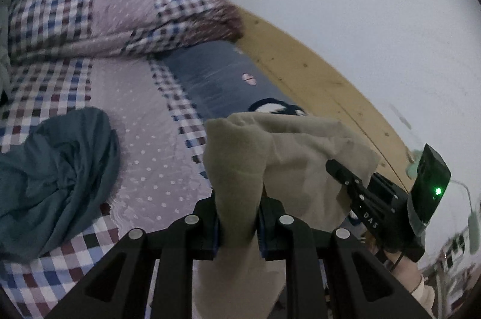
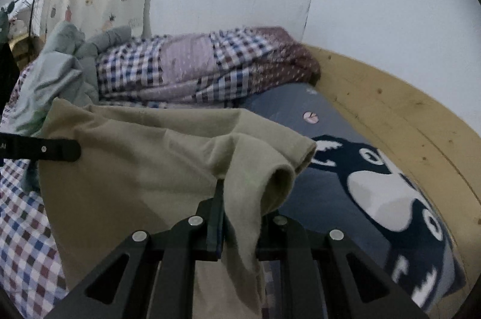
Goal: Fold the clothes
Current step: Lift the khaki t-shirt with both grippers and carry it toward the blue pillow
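A beige garment [image 1: 288, 156] hangs lifted above the bed, stretched between both grippers. My left gripper [image 1: 239, 217] is shut on one bunched edge of it, cloth spilling over the jaws. In the left wrist view the right gripper [image 1: 342, 171] pokes in from the right, its tip against the same cloth. In the right wrist view my right gripper [image 2: 237, 217] is shut on another edge of the beige garment [image 2: 144, 162], which drapes over the fingers and hides the tips. The left gripper's finger [image 2: 51, 150] enters at the left edge of that view.
A crumpled teal garment [image 1: 57, 174] lies on the checked bedsheet [image 1: 144, 120] at the left. A folded checked quilt [image 2: 195, 69] and pale green bedding [image 2: 57, 72] pile at the bed's head. A dark blue cartoon blanket [image 2: 375, 198] lies beside the wooden bed frame [image 2: 399, 120].
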The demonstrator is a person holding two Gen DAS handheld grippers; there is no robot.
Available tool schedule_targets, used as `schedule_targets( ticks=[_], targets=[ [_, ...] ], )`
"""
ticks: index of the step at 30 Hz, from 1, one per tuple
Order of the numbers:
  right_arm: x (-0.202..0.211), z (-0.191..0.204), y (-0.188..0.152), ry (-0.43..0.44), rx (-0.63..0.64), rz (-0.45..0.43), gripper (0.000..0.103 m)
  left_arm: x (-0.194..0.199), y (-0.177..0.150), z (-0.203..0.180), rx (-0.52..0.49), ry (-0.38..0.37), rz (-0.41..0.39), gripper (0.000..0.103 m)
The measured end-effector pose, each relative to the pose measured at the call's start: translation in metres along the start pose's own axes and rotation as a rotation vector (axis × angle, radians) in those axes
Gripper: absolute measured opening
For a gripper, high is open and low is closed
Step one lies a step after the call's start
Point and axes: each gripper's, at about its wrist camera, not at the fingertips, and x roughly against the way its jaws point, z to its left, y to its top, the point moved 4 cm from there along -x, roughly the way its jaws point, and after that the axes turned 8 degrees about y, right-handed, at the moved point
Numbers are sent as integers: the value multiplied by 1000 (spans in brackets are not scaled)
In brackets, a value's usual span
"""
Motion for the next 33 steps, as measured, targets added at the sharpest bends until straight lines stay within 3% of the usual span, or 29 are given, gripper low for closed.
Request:
schedule_targets(
  ticks=[12,22,25,30,33],
  targets=[
    [-128,-21,-14,-42,-9,122,13,-113,20,50,-43,130,81,18],
    [-214,-27,-38,-31,-5,210,14,-185,4,92,-19,206,158,18],
    [-227,-28,-49,-36,-21,214,14,-195,-3,100,12,202,158,19],
    [-231,-29,-61,-91,2,196,17,-203,-9,100,-27,227,150,20],
    [-222,-36,-55,-154,-12,150,31,-202,-10,99,-47,256,152,28]
  ],
)
